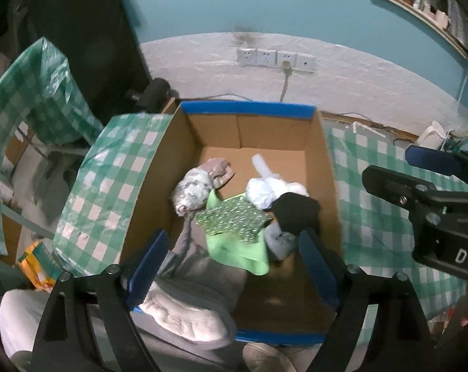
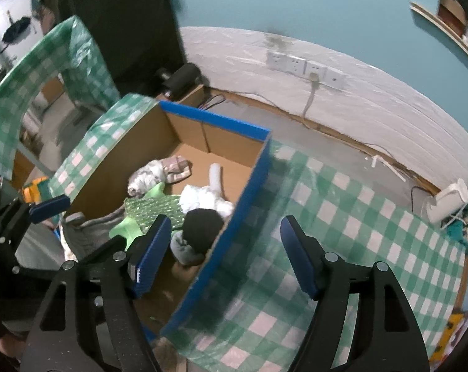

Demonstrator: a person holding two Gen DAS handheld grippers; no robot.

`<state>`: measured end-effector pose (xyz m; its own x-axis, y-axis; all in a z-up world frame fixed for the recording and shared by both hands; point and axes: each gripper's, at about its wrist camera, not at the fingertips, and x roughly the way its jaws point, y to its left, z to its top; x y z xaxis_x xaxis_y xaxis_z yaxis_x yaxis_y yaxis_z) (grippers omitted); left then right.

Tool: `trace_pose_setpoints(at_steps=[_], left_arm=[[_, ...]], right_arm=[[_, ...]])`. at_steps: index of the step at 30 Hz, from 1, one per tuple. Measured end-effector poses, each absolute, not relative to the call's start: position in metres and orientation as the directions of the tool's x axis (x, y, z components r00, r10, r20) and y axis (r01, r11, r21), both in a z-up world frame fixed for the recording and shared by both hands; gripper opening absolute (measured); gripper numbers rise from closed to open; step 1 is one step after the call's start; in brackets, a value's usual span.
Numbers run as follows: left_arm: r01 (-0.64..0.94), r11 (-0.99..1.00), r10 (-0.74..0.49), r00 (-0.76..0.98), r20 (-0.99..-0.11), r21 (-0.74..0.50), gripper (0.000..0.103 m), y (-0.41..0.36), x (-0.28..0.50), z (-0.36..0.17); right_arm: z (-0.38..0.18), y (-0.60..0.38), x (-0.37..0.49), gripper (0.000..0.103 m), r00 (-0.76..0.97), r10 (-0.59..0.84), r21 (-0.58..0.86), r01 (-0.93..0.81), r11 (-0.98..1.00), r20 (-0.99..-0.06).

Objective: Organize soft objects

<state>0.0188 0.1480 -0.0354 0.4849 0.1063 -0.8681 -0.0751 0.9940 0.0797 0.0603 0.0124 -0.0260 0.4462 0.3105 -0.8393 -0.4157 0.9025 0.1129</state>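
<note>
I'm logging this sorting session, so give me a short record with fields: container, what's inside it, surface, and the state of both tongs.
container: open cardboard box with blue-taped rims
contents: green sequined cloth, black cloth, white crumpled bundle, grey-white bundle, grey sock, grey garment draped over the near rim
surface: green-and-white checked tablecloth
left tongs: open, above the box's near end, nothing gripped
right tongs: open, straddling the box's side wall, nothing gripped

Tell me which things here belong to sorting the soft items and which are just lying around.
Job: cardboard box; in it a grey garment, green sequinned cloth, black cloth, white bundle.
Lying about: wall sockets, white kettle, checked tablecloth.
</note>
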Motion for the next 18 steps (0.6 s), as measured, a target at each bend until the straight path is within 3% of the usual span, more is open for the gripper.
trace_pose_setpoints(at_steps=[9, 12, 18], left_arm=[[-0.007, 0.994, 0.100, 0.512, -0.853, 0.113, 0.094, 0.120, 0.012, -0.021], [0.007, 0.993, 0.093, 0.526, -0.845, 0.114, 0.102, 0.113, 0.008, -0.015], [0.034, 0.988, 0.104, 0.589, -0.801, 0.153, 0.101, 0.094, -0.002, 0.002]], right_arm=[[-0.012, -0.022, 0.048, 0.074, 0.481, 0.283, 0.119, -0.344, 0.931, -0.830], [-0.007, -0.030, 0.041, 0.074, 0.490, 0.279, 0.115, -0.338, 0.934, -0.826], [0.003, -0.046, 0.029, 0.074, 0.516, 0.266, 0.103, -0.322, 0.941, -0.815]])
